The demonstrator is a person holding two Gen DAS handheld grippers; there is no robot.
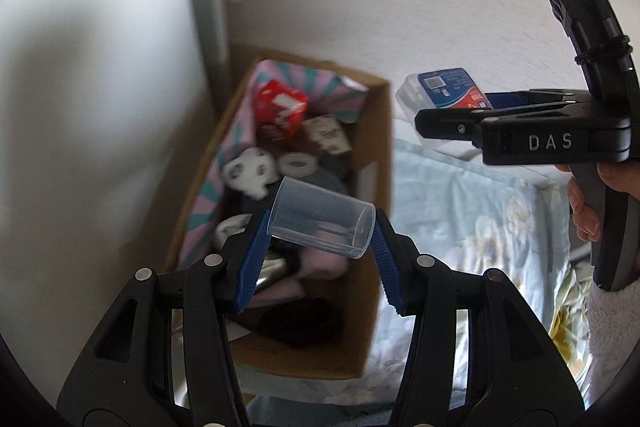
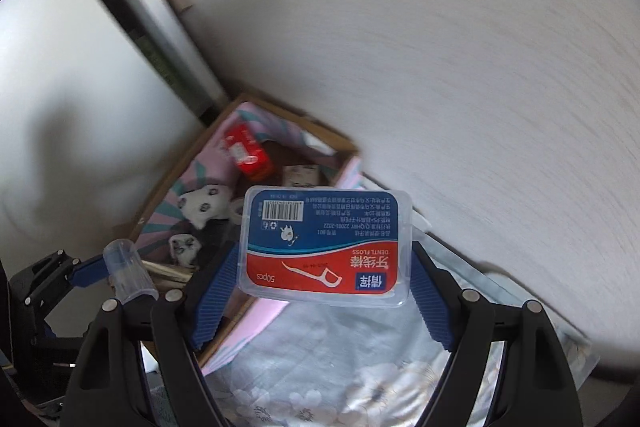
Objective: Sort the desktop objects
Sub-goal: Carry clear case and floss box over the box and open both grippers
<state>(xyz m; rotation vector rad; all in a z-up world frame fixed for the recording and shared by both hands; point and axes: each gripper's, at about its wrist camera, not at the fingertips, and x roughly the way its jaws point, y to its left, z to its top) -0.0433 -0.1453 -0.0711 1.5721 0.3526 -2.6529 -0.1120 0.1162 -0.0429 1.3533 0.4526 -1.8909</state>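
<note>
My left gripper (image 1: 320,227) is shut on a clear plastic cup (image 1: 322,217), held on its side above the cardboard box (image 1: 374,211). The cup also shows in the right wrist view (image 2: 128,273), at the lower left. My right gripper (image 2: 324,267) is shut on a clear dental floss box (image 2: 326,247) with a blue and red label, held above the box's near right corner. In the left wrist view the floss box (image 1: 444,91) and right gripper (image 1: 448,121) are at the upper right.
The cardboard box (image 2: 164,183) stands in a corner against a pale wall. It holds a red carton (image 1: 280,109), a tape roll (image 1: 298,163), white patterned items (image 1: 248,173) and dark things. A light floral cloth (image 1: 472,235) lies to its right.
</note>
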